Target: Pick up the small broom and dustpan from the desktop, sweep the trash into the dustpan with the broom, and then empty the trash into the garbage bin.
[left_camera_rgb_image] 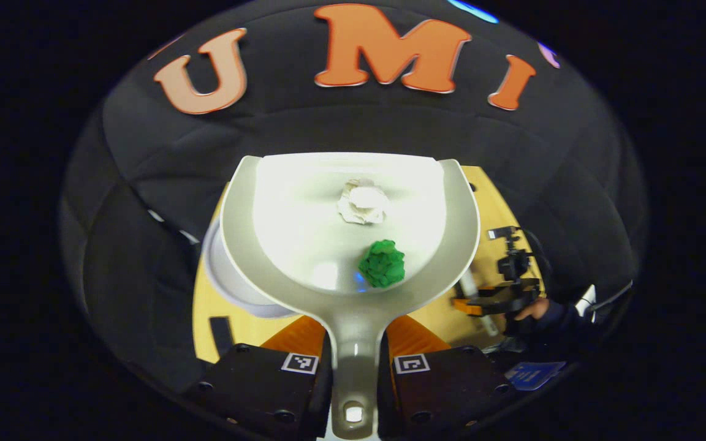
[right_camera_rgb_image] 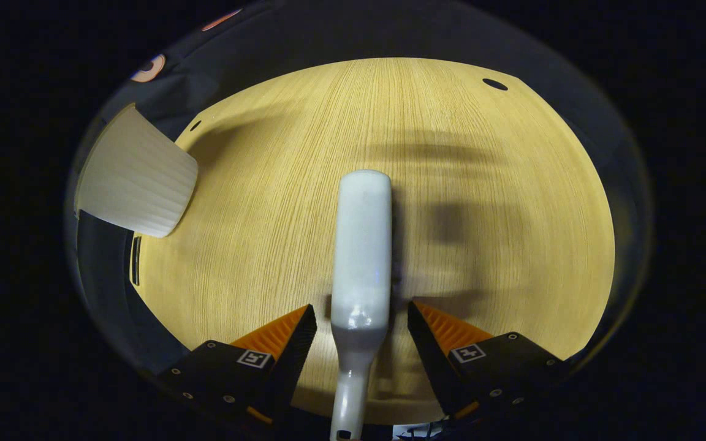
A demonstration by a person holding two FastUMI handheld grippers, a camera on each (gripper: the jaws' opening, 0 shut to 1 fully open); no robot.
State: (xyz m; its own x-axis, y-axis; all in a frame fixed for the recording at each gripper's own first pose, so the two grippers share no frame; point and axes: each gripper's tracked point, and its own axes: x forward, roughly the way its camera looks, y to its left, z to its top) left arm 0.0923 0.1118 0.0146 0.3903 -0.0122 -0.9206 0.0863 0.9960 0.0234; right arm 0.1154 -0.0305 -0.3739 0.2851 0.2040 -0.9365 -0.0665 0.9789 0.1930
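Black cloth backs a pale wooden counter [right_camera_rgb_image: 451, 184], and on your left side the bin [left_camera_rgb_image: 230, 275] shows as a pale rim peeking out just below and left of the dustpan [left_camera_rgb_image: 304, 208]. Your left gripper [left_camera_rgb_image: 354, 367] has its fingers pressed on the dustpan's handle from both sides, the handle running straight out along them, so the pan sits level in front of you and lifted above the counter. In it lie a crumpled white paper ball [left_camera_rgb_image: 362, 201] toward the far lip and a green ball [left_camera_rgb_image: 382, 263] nearer the handle; the sweeping looks done. The move ahead turns on this: the bin lies down and to the left of the pan, partly under its left edge, so you would carry the pan leftward over the rim and tip the far lip down. Farther right, your right gripper [right_camera_rgb_image: 362, 331] looks down at the counter with the broom [right_camera_rgb_image: 362, 245] lying straight ahead between its fingers, which stand narrowly apart with a gap on each side, not pressing. The bin's ribbed wall appears far left there.
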